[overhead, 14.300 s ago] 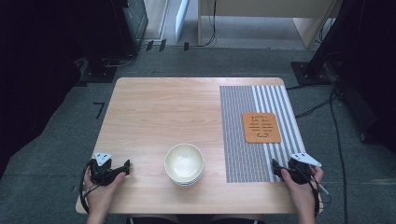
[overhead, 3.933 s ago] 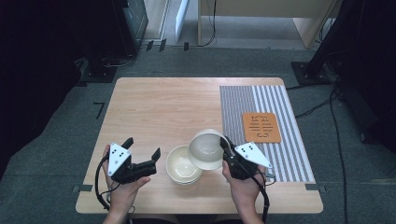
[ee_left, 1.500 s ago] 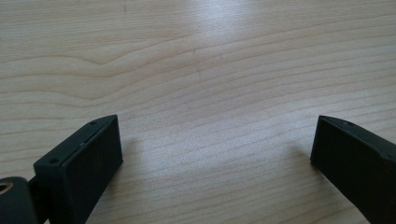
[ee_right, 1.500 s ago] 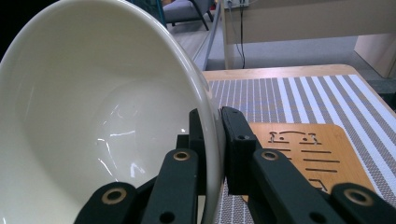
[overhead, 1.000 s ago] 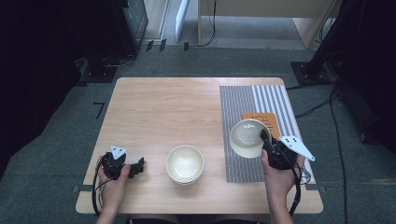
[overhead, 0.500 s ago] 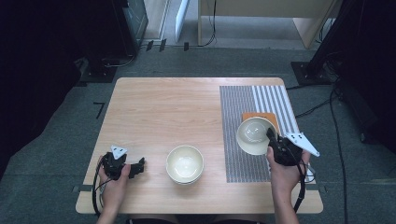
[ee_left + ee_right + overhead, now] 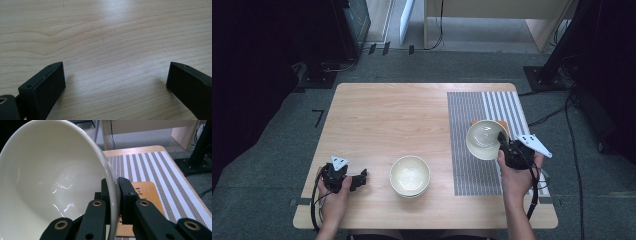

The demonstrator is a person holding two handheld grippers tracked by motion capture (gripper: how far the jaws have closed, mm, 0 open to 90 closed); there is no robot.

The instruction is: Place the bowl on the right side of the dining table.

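Gripping the thin rim of a smooth, glossy cream bowl (image 7: 483, 139), the right gripper (image 7: 506, 145) holds it tilted above the orange wooden coaster (image 7: 144, 195), which lies on the striped woven mat (image 7: 472, 165). A second round bowl (image 7: 410, 175) stands on the pale wooden table (image 7: 387, 115). Near it, the left gripper (image 7: 361, 178) rests with jaws wide apart, holding nothing.

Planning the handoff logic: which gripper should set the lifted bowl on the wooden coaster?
Right. The right gripper already clamps the bowl rim above the coaster; the left gripper sits open, far off.
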